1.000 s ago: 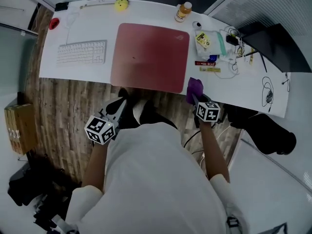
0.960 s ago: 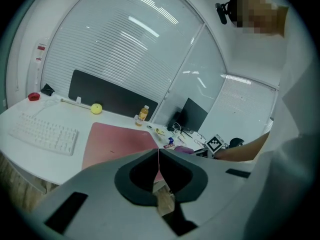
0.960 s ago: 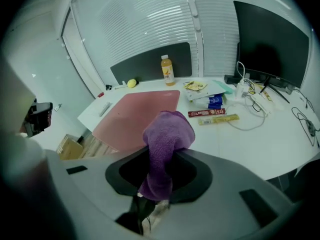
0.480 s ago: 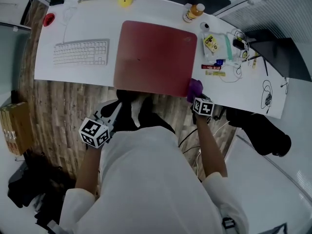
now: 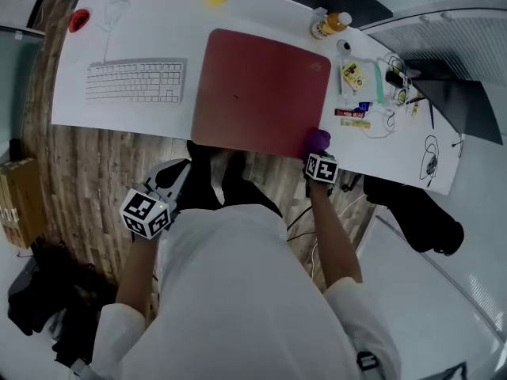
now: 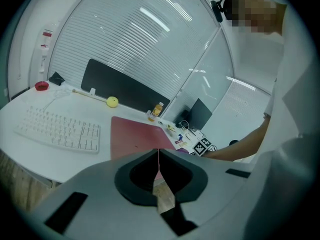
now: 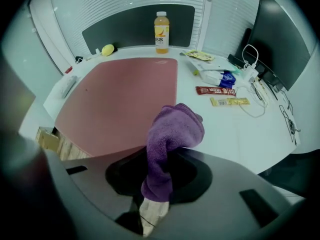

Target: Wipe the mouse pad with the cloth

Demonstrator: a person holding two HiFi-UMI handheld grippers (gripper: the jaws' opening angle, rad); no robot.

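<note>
The right gripper, jaws clamped on the purple cloth, has advanced to the near right corner of the mouse pad (wiping not yet begun); the left gripper, jaws together and empty, waits off the near edge of the bench.

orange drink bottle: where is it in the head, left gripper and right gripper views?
Head view: bottle top right of centre, off the mouse pad's far right corner.
Left gripper view: centre, small, past the pad's far corner.
Right gripper view: top centre, behind the pad.
Shared landmark: the mouse pad.
</note>
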